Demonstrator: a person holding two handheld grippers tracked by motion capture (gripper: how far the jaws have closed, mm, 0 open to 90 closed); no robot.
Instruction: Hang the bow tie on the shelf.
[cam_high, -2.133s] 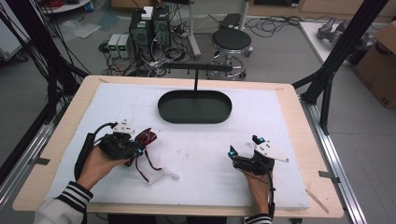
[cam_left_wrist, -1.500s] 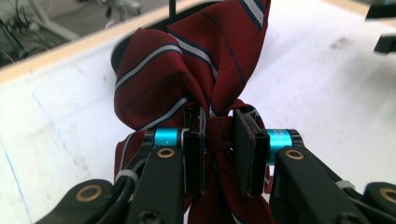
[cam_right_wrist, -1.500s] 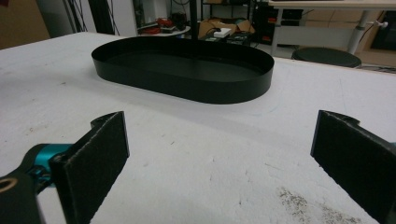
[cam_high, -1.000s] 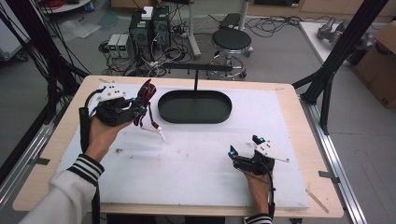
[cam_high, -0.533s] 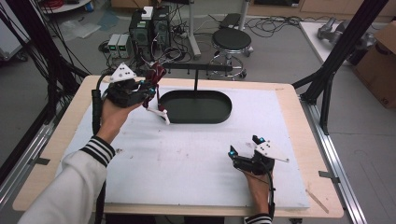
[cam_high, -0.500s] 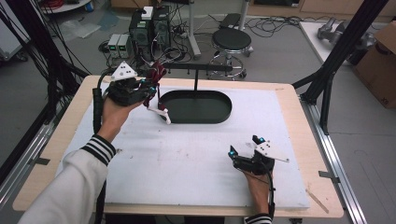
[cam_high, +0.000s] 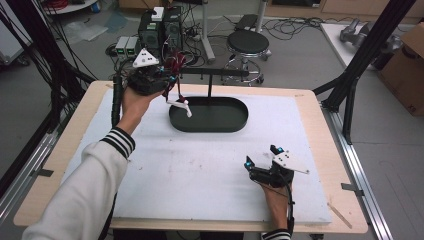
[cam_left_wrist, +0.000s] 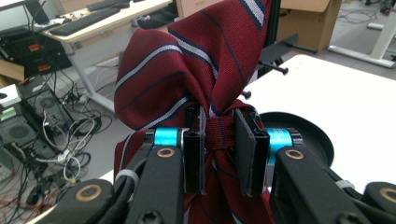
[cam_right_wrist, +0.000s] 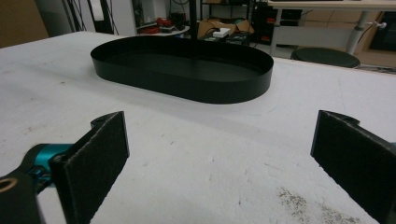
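Note:
A dark red tie with thin white and navy stripes is bunched up, and my left gripper is shut on its middle. In the high view the left gripper holds the tie in the air over the table's back left, next to the crossbar of a black stand. A white strip dangles from the tie over the left end of the black oval tray. My right gripper rests open on the table at the front right, its jaws wide apart and facing the tray.
The stand's post rises from the tray's back edge. The white mat covers the wooden table. Behind the table are a black stool and computer cases with cables. A cardboard box stands at the far right.
My left gripper has lifted the tie from the table's front left, up and back to the stand's crossbar. The right gripper has not moved.

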